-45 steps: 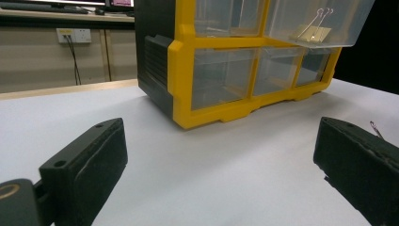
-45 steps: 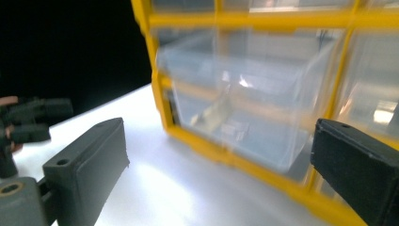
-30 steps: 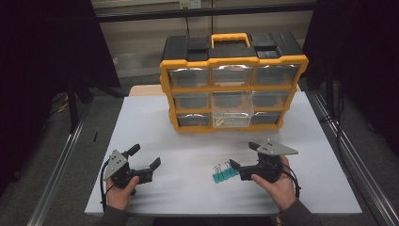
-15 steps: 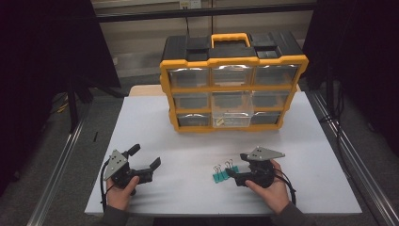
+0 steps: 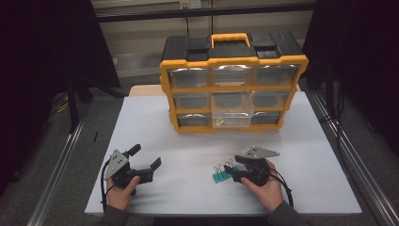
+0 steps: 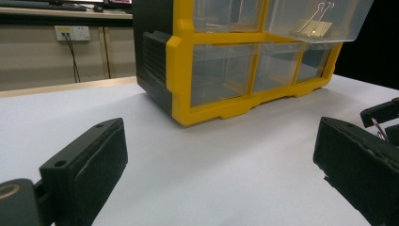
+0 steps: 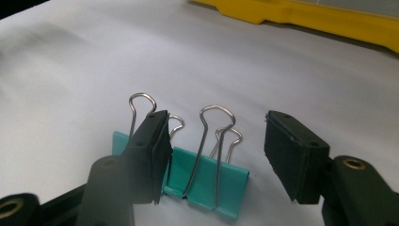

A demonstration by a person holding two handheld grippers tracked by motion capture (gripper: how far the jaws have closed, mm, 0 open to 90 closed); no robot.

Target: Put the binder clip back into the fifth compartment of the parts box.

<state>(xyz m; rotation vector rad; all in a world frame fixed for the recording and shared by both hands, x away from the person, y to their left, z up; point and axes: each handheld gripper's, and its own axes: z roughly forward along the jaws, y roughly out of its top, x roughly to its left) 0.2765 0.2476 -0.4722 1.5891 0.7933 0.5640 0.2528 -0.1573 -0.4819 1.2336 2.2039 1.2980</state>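
Item, pickup not yet made: teal binder clips lying on the table, apparently a pair; right hand-held gripper just closing around them, pads not pressing; open drawer awaits.

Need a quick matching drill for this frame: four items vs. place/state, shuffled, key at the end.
1. left tool
2. right tool
3. teal binder clip
4. middle drawer

a. pulled out of the yellow organizer, a clip inside
b. lying on the white table
c. open, over bare table
d. jaws either side of the wire handles, just been closing

Pairs: 1-c, 2-d, 3-b, 4-a
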